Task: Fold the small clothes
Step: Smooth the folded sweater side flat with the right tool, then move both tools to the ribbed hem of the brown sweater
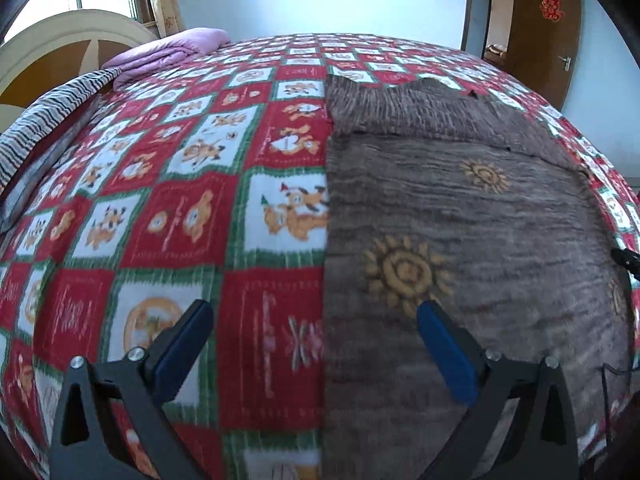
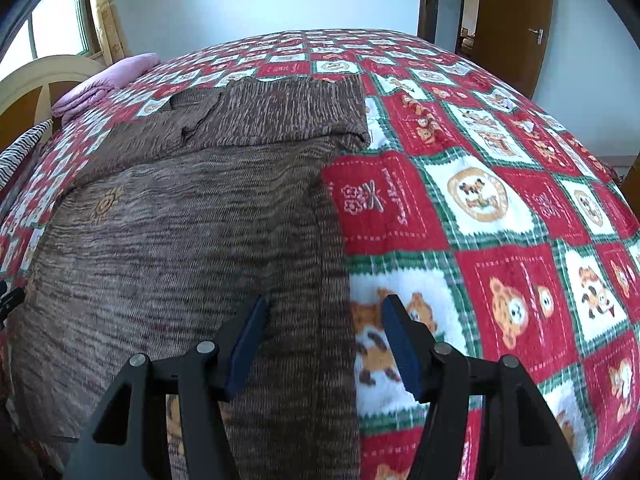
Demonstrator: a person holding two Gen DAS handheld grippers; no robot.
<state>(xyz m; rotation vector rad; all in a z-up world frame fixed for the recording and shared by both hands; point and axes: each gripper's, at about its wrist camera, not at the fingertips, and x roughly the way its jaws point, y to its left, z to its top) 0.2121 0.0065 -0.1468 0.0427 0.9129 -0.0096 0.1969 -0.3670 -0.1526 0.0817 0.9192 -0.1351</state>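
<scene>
A brown striped knit garment (image 1: 460, 208) with yellow sun motifs lies flat on the bed, its far end folded over itself. In the left wrist view my left gripper (image 1: 316, 320) hovers open above the garment's left edge, nothing between its blue pads. In the right wrist view the same garment (image 2: 192, 224) fills the left half, and my right gripper (image 2: 324, 316) stands open over its right edge, straddling the border between knit and bedspread. The pads hold nothing. The tip of the other gripper (image 1: 626, 258) peeks in at the far right of the left wrist view.
A red, white and green cartoon-print bedspread (image 2: 500, 208) covers the bed. A folded purple quilt (image 1: 168, 54) and a striped pillow (image 1: 48, 120) lie by the headboard (image 1: 60, 44) at the left. A brown door (image 2: 516, 20) stands behind the bed.
</scene>
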